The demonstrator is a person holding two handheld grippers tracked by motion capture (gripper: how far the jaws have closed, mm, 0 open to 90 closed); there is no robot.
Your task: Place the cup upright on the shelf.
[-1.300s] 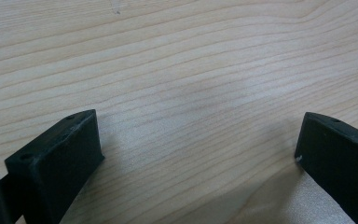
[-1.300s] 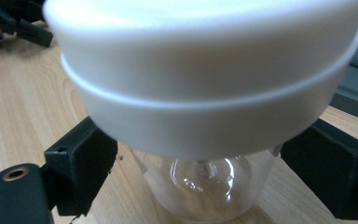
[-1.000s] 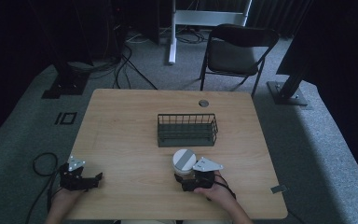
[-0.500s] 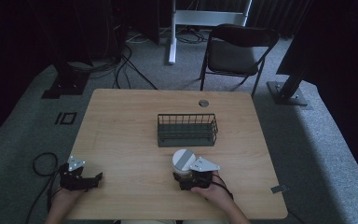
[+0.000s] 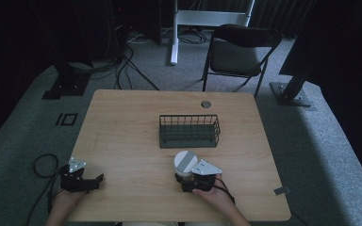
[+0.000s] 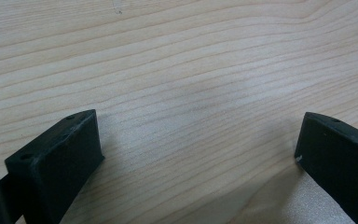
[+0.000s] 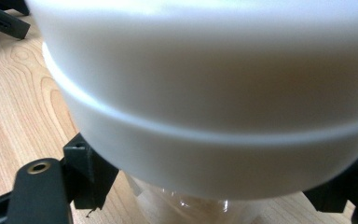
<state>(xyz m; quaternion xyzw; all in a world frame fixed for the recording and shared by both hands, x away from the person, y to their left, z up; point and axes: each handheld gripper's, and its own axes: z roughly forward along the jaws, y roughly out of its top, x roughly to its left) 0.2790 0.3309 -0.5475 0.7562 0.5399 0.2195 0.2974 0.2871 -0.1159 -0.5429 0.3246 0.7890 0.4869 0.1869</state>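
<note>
A clear jar with a wide white lid (image 5: 185, 162) stands upright on the wooden table (image 5: 122, 127), just in front of the wire basket (image 5: 189, 132). My right gripper (image 5: 185, 178) is shut on the jar from the near side. In the right gripper view the white lid (image 7: 205, 93) looms large, and the black jaws press the clear glass under it from both sides. My left gripper (image 5: 96, 179) rests at the table's front left corner. Its jaws stand wide open over bare wood (image 6: 198, 140) with nothing between them.
The dark wire basket stands near the table's middle and looks empty. A small round grommet (image 5: 206, 104) sits near the far edge. A folding chair (image 5: 242, 47) stands beyond the table, with cables and stand bases on the floor around it.
My right gripper and the jar have shifted very slightly on the spot. The left gripper has stayed where it was.
</note>
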